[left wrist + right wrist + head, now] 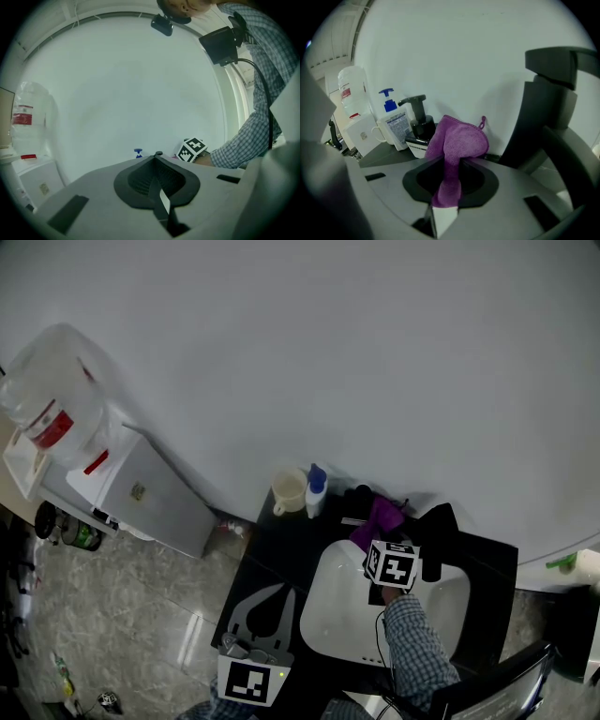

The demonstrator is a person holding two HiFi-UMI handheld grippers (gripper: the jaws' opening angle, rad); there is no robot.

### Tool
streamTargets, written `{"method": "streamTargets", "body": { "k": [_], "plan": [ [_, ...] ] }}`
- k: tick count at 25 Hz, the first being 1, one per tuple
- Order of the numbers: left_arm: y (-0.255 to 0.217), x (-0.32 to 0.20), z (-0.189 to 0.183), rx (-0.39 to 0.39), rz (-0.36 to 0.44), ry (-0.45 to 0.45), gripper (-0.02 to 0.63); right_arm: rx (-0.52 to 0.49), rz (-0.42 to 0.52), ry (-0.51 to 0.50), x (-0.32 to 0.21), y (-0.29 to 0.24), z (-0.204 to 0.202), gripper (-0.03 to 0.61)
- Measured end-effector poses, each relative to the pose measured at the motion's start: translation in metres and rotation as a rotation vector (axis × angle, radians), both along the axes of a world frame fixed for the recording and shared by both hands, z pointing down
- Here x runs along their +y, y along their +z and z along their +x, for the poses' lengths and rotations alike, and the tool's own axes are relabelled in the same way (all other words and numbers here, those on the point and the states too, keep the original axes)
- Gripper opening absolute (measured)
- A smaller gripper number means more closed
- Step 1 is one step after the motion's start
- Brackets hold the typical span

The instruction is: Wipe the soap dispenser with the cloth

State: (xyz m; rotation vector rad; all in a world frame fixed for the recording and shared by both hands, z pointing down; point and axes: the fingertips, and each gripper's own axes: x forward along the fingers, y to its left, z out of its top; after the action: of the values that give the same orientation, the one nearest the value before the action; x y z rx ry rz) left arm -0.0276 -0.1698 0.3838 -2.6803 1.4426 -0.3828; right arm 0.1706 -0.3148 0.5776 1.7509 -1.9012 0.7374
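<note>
Soap dispenser (418, 123): black, glossy plastic. Long pump head on a thin stem, spout pointing left in the right gripper view, over a rounded dark shoulder. Pale banded piece directly below; not resolvable whether part of it. Standing upright at the back of the dark counter (272, 549), close to the white wall (375, 352). Just to its left, a white bottle (395, 125) with printed label and blue pump; left of that, a cream mug (289, 490) with handle.

Cloth (456, 140): purple, soft nap, microfibre look, stitched edge, small hanging loop at the upper right corner. Bunched into a rounded fold above the jaws, narrow tail trailing down between them. Fold lying just beside the dispenser's right side, overlapping it in the right gripper view; actual contact not resolvable.

Right gripper (381, 546): jaws closed on the cloth, clamped at its narrow middle. Held above the far rim of the white sink basin (328, 624), smooth and rounded. Checked sleeve (417, 648) behind it. Black matte faucet (553, 112) just to the right.

Left gripper (157, 161): jaws pressed together, nothing between the ribbed black pads. Held low at the counter's near left edge, well apart from the dispenser, aimed towards the wall.
</note>
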Motion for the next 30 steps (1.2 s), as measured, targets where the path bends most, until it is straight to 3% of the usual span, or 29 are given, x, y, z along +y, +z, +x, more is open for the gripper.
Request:
{"method": "streamTargets", "body": {
  "k": [7, 15, 17, 21, 30],
  "plan": [
    [0.002, -0.002, -0.010, 0.096, -0.038, -0.073, 0.002, 0.022, -0.013, 0.012, 0.010, -0.003, 0.008, 0.080],
    [-0.003, -0.009, -0.011, 0.112, -0.027, -0.078, 0.002, -0.114, 0.227, -0.010, 0.022, -0.101, -0.018, 0.080],
    [-0.006, -0.012, -0.009, 0.084, -0.004, -0.060, 0.002, -0.150, 0.282, -0.019, 0.018, -0.122, -0.025, 0.080],
    [-0.007, -0.013, -0.009, 0.100, -0.007, -0.069, 0.002, -0.137, 0.343, -0.036, 0.002, -0.141, -0.031, 0.080],
    [0.006, -0.011, -0.020, 0.095, -0.043, -0.101, 0.002, -0.003, 0.223, -0.055, -0.008, -0.077, -0.043, 0.080]
  ]
}}
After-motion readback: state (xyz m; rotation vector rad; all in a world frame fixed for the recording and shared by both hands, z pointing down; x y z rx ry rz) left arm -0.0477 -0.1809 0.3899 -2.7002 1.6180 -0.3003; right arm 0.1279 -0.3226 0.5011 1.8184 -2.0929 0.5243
